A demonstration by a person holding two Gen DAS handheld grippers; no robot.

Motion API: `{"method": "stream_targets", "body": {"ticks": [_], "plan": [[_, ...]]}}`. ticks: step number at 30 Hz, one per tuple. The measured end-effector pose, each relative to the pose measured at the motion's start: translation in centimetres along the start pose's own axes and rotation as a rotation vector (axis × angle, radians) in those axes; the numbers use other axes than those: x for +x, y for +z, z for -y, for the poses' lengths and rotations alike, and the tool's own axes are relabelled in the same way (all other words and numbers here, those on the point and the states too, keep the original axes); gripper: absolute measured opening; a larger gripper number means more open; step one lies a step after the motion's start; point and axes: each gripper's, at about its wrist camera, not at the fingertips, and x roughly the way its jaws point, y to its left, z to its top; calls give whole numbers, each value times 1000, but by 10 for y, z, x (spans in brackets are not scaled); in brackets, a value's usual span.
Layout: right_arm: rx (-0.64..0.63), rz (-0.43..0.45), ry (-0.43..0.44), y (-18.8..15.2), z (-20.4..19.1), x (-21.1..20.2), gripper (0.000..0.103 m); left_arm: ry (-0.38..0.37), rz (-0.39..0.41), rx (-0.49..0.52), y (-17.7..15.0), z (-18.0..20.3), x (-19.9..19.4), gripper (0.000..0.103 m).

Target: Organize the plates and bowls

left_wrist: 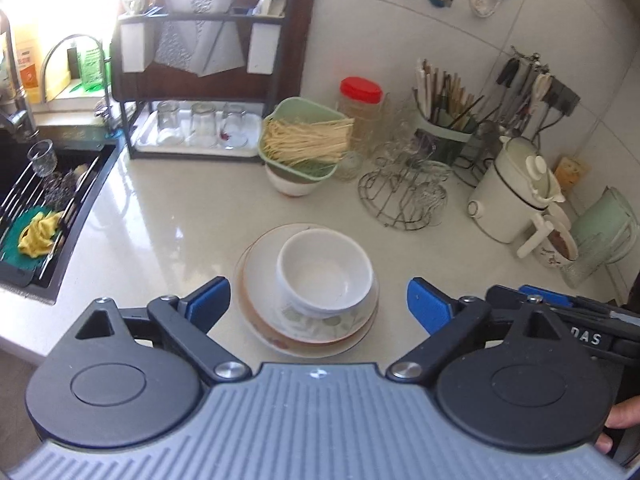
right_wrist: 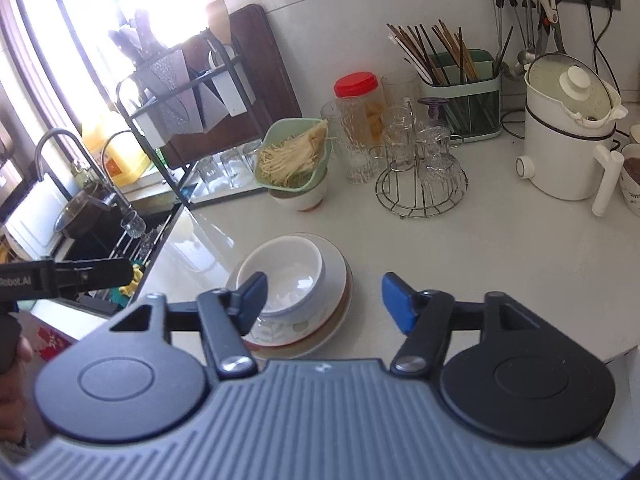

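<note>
A white bowl point(left_wrist: 325, 272) sits on a stack of plates point(left_wrist: 280, 330) on the pale counter, also seen in the right wrist view as the bowl point(right_wrist: 286, 272) on the plates point(right_wrist: 320, 328). My left gripper point(left_wrist: 318, 304) is open and empty, its blue pads on either side of the stack, held above it. My right gripper point(right_wrist: 324, 300) is open and empty, just right of the bowl; its left pad overlaps the bowl's rim in view. Another bowl point(left_wrist: 290, 188) stands further back under a green basket of noodles point(left_wrist: 306, 138).
A black sink point(left_wrist: 44, 204) with a rack and cloth lies at the left. A dish rack with glasses point(left_wrist: 200, 124) stands at the back. A wire glass stand point(left_wrist: 404, 196), red-lidded jar point(left_wrist: 360, 104), chopstick holder point(left_wrist: 444, 128), white cooker point(left_wrist: 516, 196) and mugs fill the right.
</note>
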Motion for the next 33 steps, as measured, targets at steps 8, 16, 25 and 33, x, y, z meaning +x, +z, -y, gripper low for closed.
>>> {"method": "stream_targets", "body": {"ticks": [8, 16, 25, 33], "plan": [[-33, -32, 9, 1, -2, -11, 70, 63, -26, -27, -9, -5, -4, 98], [-40, -39, 8, 5, -1, -10, 70, 89, -44, -23, -4, -3, 1, 98], [-40, -75, 2, 6, 0, -4, 70, 103, -63, -43, -2, -4, 5, 98], [-53, -76, -7, 9, 4, -5, 70, 111, -51, -68, 2, -4, 3, 98]]}}
